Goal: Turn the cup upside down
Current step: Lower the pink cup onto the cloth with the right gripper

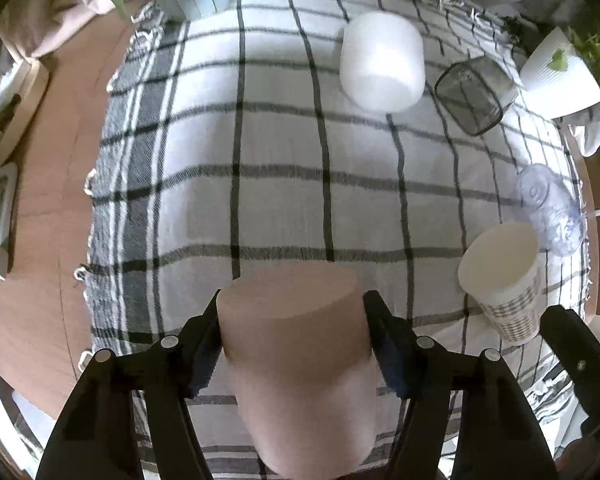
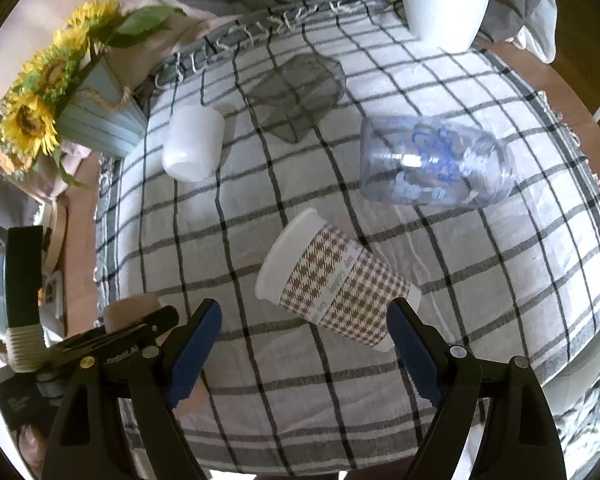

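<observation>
My left gripper (image 1: 296, 324) is shut on a pink cup (image 1: 296, 352). The cup's flat closed end points away from the camera, above the checked cloth. The pink cup also shows at the left edge of the right wrist view (image 2: 130, 310), held by the left gripper. My right gripper (image 2: 305, 340) is open and empty, just in front of a paper cup with a brown houndstooth print (image 2: 331, 292) that lies tilted on the cloth, rim toward the left. The paper cup also shows in the left wrist view (image 1: 503, 280).
A white cup (image 1: 381, 62) and a dark see-through square container (image 1: 473, 96) are on the far cloth. A clear plastic cup with blue print (image 2: 431, 164) lies on its side. A white plant pot (image 2: 443, 0) and a sunflower vase (image 2: 100, 120) stand at the table's (image 1: 52, 216) back edge.
</observation>
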Available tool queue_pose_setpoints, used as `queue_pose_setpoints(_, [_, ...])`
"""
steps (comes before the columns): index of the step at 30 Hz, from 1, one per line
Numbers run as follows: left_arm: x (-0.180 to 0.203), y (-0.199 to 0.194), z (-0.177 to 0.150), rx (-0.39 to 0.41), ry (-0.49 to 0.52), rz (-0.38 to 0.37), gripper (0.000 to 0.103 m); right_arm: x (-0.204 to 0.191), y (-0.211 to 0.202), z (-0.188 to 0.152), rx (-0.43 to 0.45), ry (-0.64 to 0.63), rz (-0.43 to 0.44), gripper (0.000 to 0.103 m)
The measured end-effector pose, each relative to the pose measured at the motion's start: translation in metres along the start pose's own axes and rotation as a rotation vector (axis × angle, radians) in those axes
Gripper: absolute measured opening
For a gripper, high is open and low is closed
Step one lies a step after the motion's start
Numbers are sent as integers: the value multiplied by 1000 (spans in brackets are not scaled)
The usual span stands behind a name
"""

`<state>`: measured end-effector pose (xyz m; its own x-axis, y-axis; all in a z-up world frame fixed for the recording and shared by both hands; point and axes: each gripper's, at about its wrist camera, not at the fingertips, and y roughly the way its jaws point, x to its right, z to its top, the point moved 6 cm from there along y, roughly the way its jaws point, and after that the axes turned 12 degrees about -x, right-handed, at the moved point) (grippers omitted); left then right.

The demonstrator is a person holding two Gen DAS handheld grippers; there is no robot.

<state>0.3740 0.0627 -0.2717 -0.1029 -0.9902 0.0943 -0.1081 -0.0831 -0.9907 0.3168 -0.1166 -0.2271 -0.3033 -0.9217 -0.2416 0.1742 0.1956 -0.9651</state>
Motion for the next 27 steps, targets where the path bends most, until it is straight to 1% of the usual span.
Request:
queue_pose_setpoints(3, [0, -10, -1, 30, -7, 0, 65, -2, -11, 3, 33, -5, 1, 85])
queue_pose_setpoints(8, [0, -24, -3, 60, -5, -4, 64, -3, -23, 5, 63, -17, 6, 85])
queue_pose_setpoints(13, [-1, -32, -24, 94, -4, 4, 64, 0, -26, 0, 65, -38, 1, 85])
queue_pose_setpoints(16, [2, -37, -39, 112, -13, -19, 64, 5, -27, -4, 60, -43, -2, 85])
queue_pose_setpoints(19, [7, -40, -52, 116, -9, -40, 64, 9, -28, -7, 54, -42, 0, 85])
queue_pose_setpoints(23, [15, -38, -66, 108, 11, -48, 64, 12, -30, -10, 52, -55, -2, 85])
queue_pose_setpoints(27, [16, -33, -77, 94, 4, -51, 64, 12, -29, -12, 51, -79, -9, 85])
